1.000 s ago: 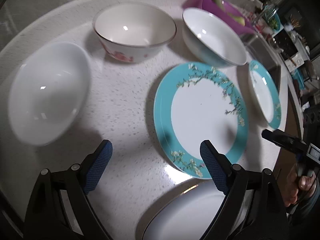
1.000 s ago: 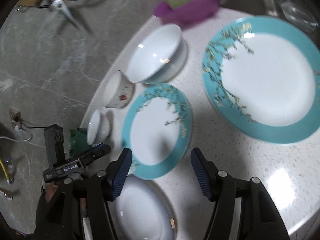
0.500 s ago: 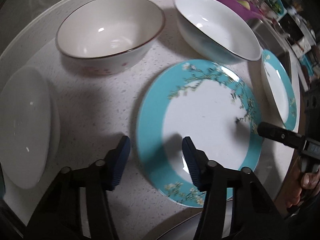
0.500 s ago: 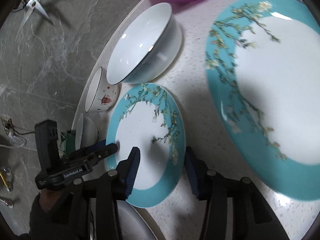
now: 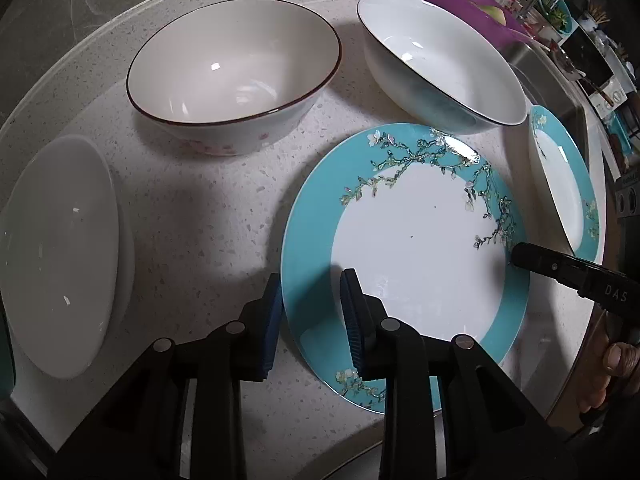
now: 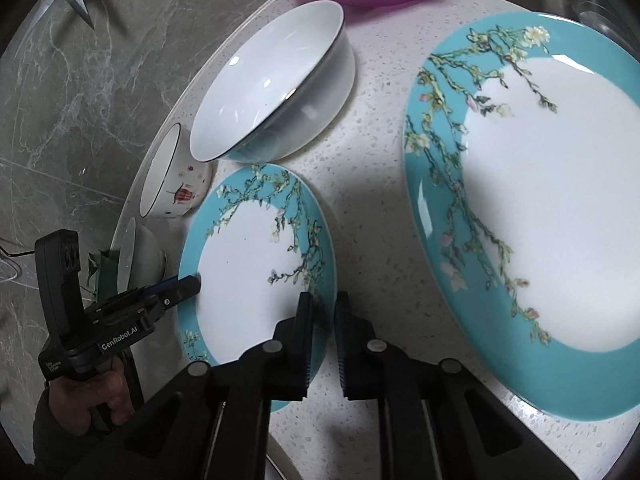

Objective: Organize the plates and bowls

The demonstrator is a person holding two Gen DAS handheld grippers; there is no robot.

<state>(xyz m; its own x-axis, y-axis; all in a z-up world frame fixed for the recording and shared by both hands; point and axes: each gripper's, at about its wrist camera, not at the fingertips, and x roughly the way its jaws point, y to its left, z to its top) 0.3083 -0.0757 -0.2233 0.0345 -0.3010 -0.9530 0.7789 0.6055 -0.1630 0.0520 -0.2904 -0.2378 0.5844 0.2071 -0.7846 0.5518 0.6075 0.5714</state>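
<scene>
While both grippers close on opposite edges of the small round teal-rimmed ceramic plate with blossom branches (image 5: 416,256), its glazed rim looks slick, stiff and breakable, so the rim is the sensible hold. Left gripper (image 5: 312,312) straddles the near-left rim, pads not yet visibly pressing. Right gripper (image 6: 322,340) nearly pinches the rim between its pads on the speckled white counter (image 5: 208,216).
</scene>
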